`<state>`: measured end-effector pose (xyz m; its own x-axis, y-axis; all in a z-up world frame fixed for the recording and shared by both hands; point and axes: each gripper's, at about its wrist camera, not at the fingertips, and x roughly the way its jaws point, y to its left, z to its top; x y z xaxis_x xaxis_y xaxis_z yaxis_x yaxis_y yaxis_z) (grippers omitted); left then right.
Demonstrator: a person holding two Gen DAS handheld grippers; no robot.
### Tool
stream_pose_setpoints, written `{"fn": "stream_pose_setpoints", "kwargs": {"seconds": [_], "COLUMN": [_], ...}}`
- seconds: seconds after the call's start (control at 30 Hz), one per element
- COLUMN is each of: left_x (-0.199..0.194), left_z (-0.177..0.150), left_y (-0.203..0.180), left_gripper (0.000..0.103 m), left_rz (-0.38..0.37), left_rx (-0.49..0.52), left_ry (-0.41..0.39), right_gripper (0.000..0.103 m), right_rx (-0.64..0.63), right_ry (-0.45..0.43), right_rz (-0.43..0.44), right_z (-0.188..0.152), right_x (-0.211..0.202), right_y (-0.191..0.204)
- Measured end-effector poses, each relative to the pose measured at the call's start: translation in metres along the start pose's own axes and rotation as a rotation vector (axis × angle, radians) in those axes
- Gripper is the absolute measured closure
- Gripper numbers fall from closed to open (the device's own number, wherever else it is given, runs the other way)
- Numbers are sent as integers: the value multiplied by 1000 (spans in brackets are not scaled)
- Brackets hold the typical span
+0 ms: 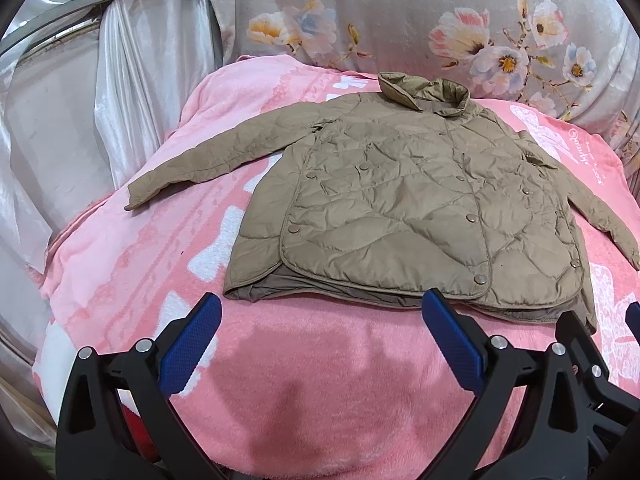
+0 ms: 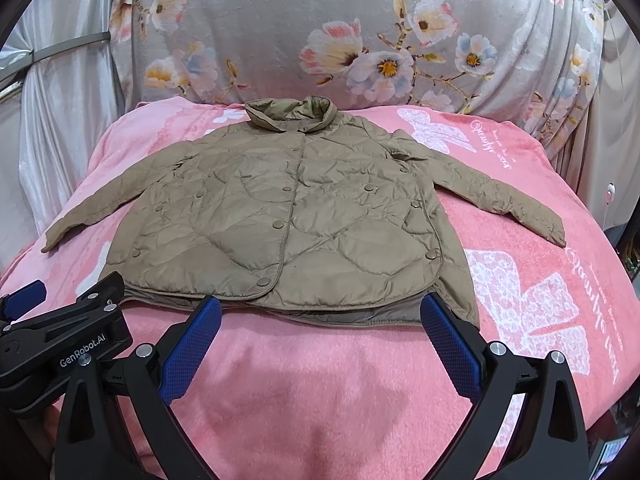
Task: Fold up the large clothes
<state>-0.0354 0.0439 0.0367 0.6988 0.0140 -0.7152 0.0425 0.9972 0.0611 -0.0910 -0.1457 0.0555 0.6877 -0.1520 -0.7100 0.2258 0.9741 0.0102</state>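
A khaki quilted jacket [image 1: 400, 208] [image 2: 288, 220] lies flat and snapped shut on a pink blanket [image 1: 312, 380] [image 2: 320, 380], collar at the far end, both sleeves spread out to the sides. My left gripper [image 1: 320, 312] stands open just short of the jacket's hem, with nothing between its blue pads [image 1: 188, 352]. My right gripper [image 2: 320, 312] is likewise open before the hem, a little further right, its blue pads [image 2: 452, 348] bare. The left gripper's black body [image 2: 68, 344] shows at the lower left of the right wrist view.
Floral grey bedding [image 1: 440, 20] [image 2: 340, 32] rises behind the collar. Silvery curtain fabric [image 1: 100, 100] hangs at the left edge of the bed. The blanket has white bow prints [image 2: 532, 312] at the right.
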Motion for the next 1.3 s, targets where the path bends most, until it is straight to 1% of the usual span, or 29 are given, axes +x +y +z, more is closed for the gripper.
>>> {"fn": "stream_pose_setpoints", "kwargs": {"seconds": [0.43,0.9,1.03,1.2,1.3], "left_x": [-4,-3,-1,10,20], "left_z": [-2,-3,-3,-2,1], "left_y": [2,3,3,-1,-3], "left_gripper": [5,6,5,5,5], "left_rz": [6,7,2,-12,1], "left_rx": [-3,-6,-4,-5,-10], "left_ry": [-4,3,10,44,57], "right_gripper": [5,5,5,5,5], "right_rx": [-6,-5,-5,-10,19], "right_ry": [-7,2,12,34,34], "right_rz": [1,-1,11,13,3], "right_z": [0,0,-1,2,11], "right_x": [-5,-4,0,14,24], "right_y": [2,4,3,-6,-26]}}
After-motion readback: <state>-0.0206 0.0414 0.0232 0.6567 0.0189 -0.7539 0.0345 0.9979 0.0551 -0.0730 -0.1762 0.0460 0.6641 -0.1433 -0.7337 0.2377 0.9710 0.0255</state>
